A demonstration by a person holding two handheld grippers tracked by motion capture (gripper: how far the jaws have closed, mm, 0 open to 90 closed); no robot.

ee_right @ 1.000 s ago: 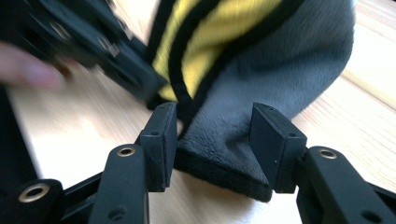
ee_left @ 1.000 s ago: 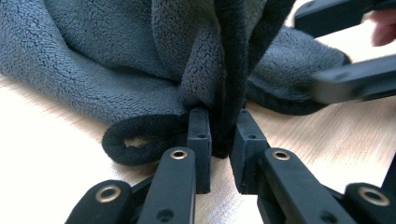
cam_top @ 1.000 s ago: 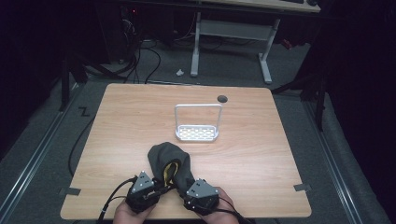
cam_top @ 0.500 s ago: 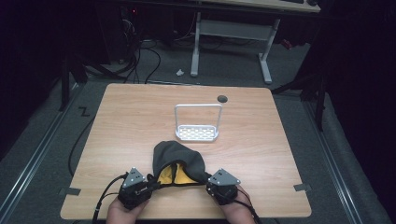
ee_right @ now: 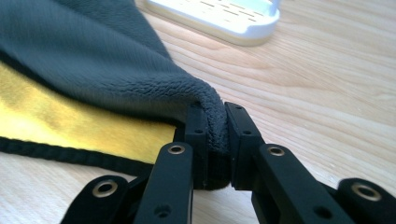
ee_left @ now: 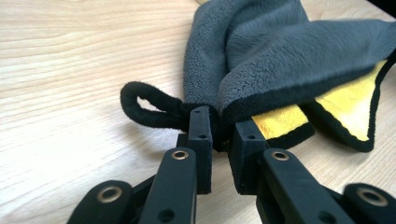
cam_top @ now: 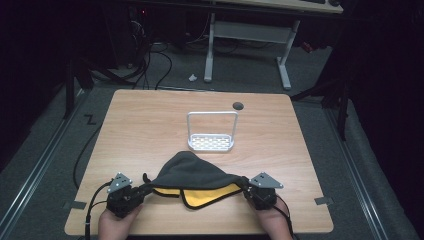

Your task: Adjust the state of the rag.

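- Light wooden table point(cam_top: 150, 125): bears everything.
- Grey fleece cloth with yellow lining point(cam_top: 192, 172): near the white perforated plastic rack point(cam_top: 211, 142), on its person side, stretched between grippers.
- Left gripper point(cam_top: 142, 189): clamped on cloth corner by its black loop point(ee_left: 144, 109).
- Right gripper point(cam_top: 245, 186): jaws just closed, pinching opposite corner.

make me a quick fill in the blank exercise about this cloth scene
1. The grey cloth has a ____ underside.
2. The left gripper and the right gripper each pinch a ____ of the cloth.
3. Beyond the cloth on the wooden table stands a white ____ with a hoop handle.
4. Beside the left gripper's jaws a black ____ sticks out from the cloth.

Missing words: yellow; corner; rack; loop
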